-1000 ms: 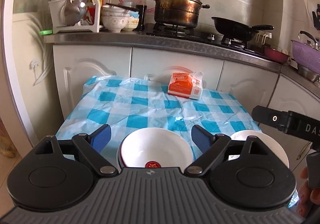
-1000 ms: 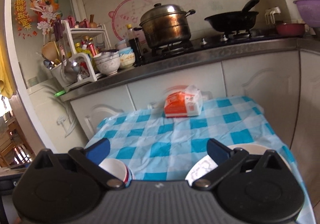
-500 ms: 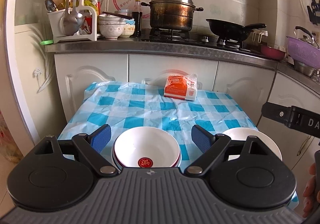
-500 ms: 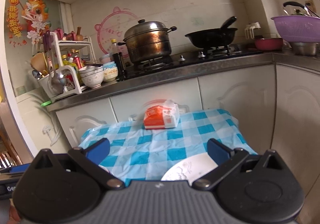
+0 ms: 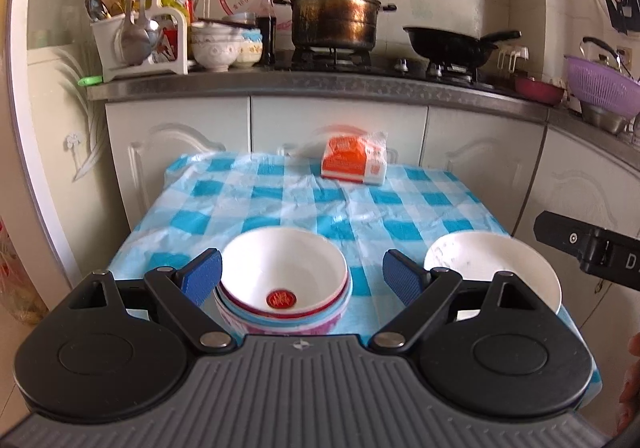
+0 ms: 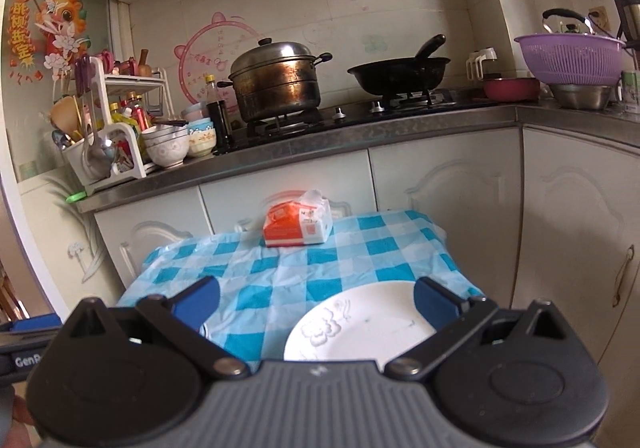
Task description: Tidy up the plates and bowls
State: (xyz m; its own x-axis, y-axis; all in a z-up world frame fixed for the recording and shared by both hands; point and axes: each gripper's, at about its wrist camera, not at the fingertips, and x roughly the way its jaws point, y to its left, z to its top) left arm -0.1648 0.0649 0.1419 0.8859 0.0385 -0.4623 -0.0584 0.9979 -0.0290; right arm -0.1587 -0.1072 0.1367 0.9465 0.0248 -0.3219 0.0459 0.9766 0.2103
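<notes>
A stack of bowls, white inside with a red mark at the bottom, sits near the front edge of the blue-checked table. My left gripper hovers open just in front of the stack, its blue pads either side of it and touching nothing. A white plate lies to the right of the bowls. In the right wrist view, the plate lies between the fingers of my open right gripper, which holds nothing. A sliver of the bowl rim shows behind the left finger.
An orange tissue pack lies at the table's far edge. Behind the table are white cabinets and a counter with a steel pot, a black wok, a utensil rack and a purple colander. The floor drops off left and right of the table.
Both grippers have drawn back from the table and stayed open. The bowl stack and plate sit a little farther off, and more of the stack's side shows.
</notes>
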